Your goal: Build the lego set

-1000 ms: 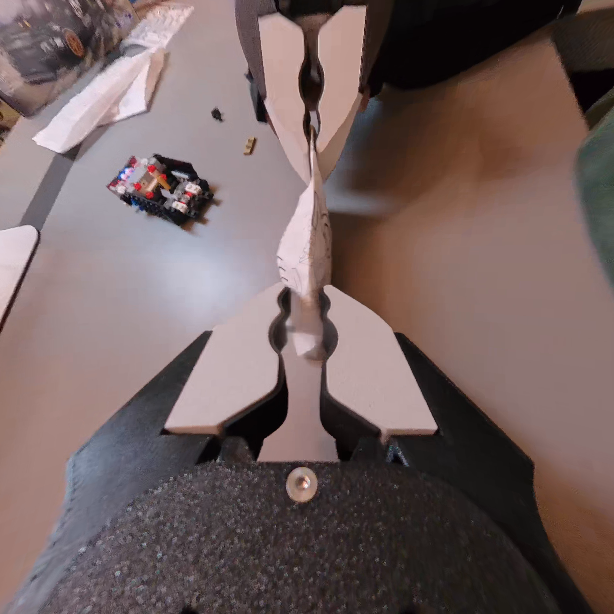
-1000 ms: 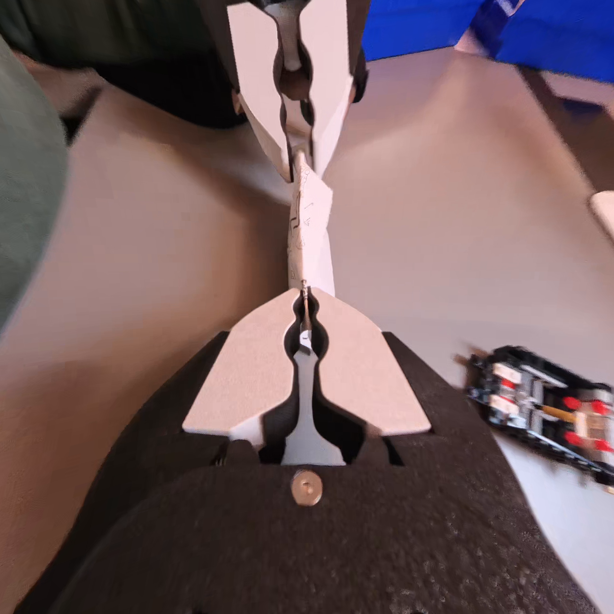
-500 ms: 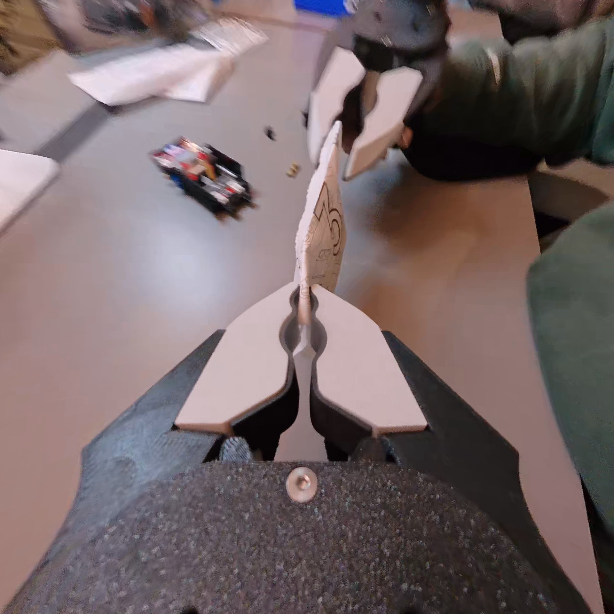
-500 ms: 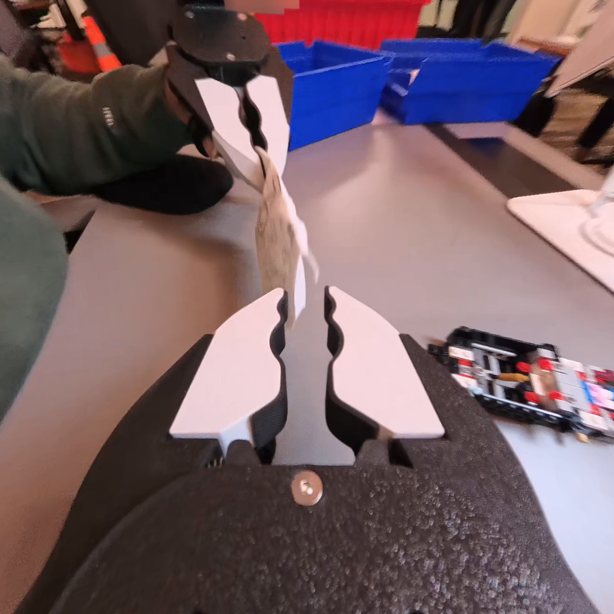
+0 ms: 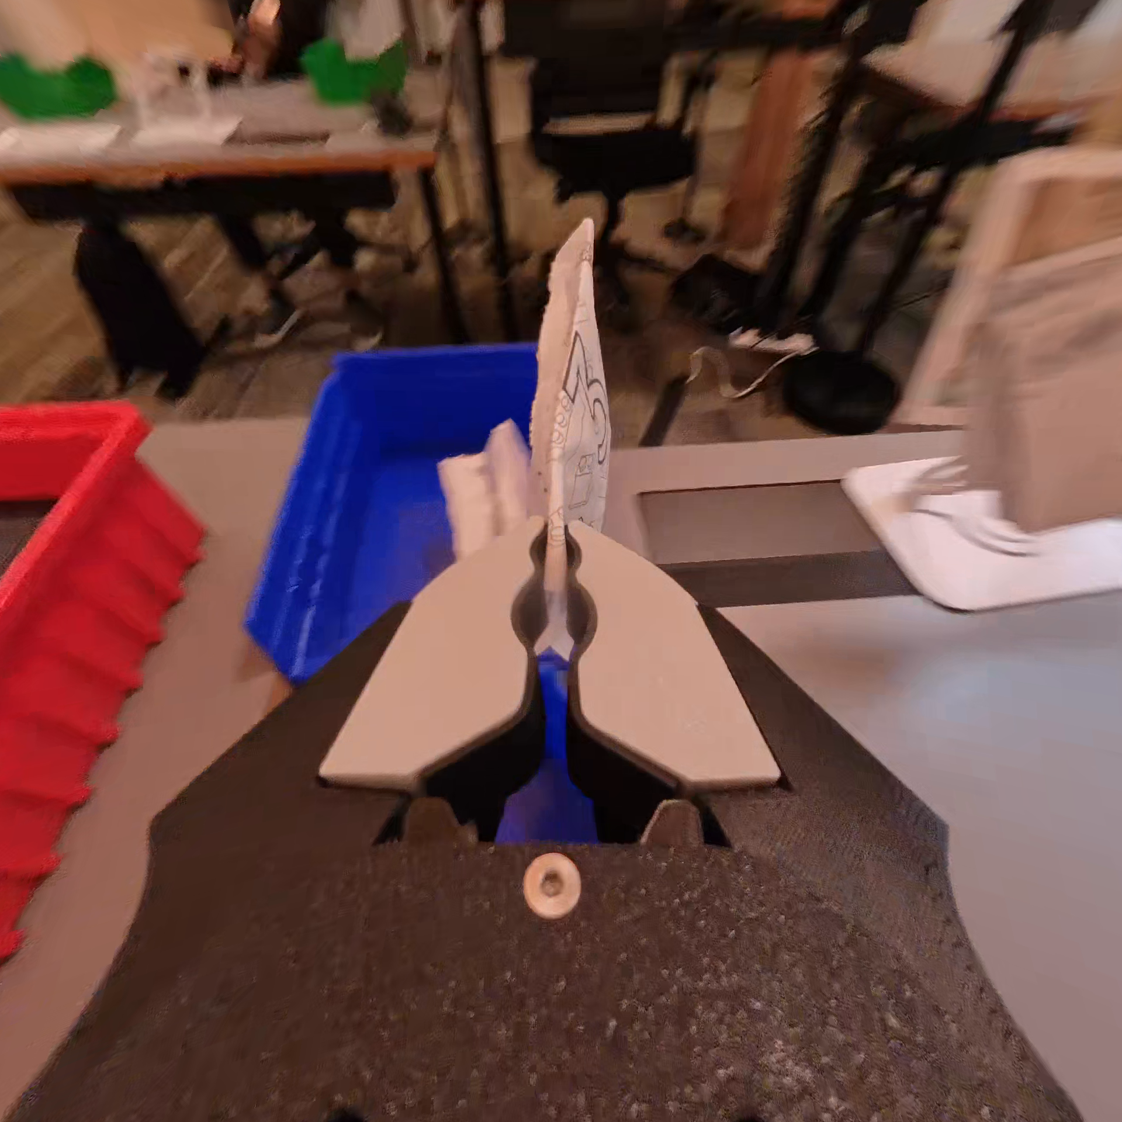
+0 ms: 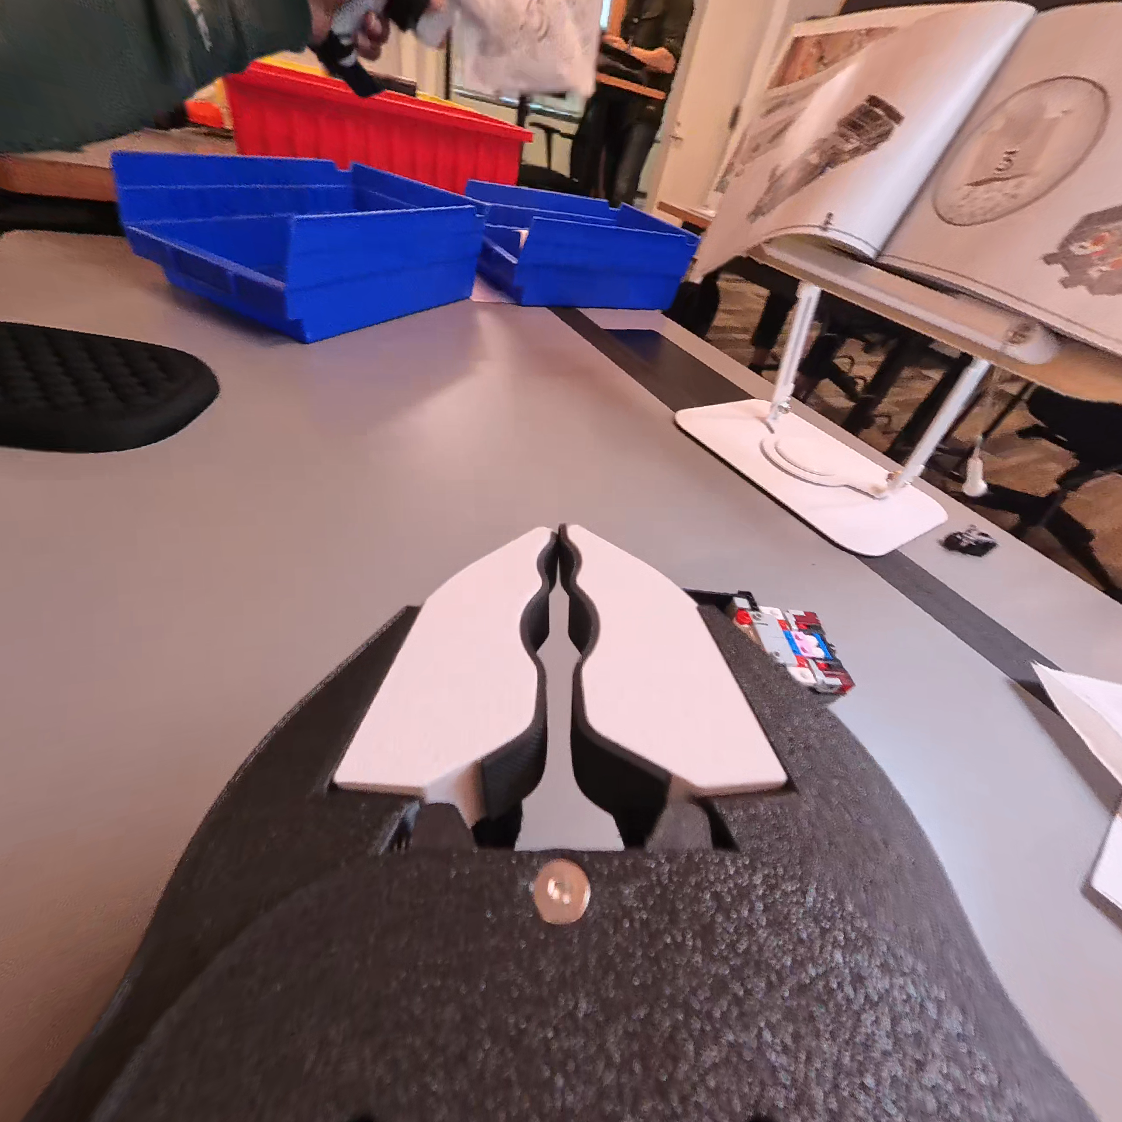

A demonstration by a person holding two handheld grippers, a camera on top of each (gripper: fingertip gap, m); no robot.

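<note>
My left gripper [image 5: 555,529] is shut on a white printed paper bag [image 5: 574,425], which stands upright from the jaws above a blue bin [image 5: 376,486]. More crumpled white paper [image 5: 486,486] lies inside that bin. My right gripper [image 6: 560,529] is shut and empty, low over the grey table [image 6: 364,486]. The partly built lego car [image 6: 789,643], black with red, white and blue bricks, sits on the table just right of the right fingers. The bag and the left hand show blurred at the top of the right wrist view [image 6: 528,42].
A red bin [image 5: 67,577] stands left of the blue bin. Several blue bins [image 6: 303,243] and a red one [image 6: 376,133] stand at the back. An open instruction book [image 6: 911,152] rests on a white stand [image 6: 813,473] at right. A small black piece [image 6: 968,540], white papers [image 6: 1081,716] and a black pad [image 6: 91,388] are nearby. Left tips to right tips: about 60 centimeters.
My right gripper let go of the bag, pulled away and closed empty. My left gripper kept the bag and swung it over the blue bin.
</note>
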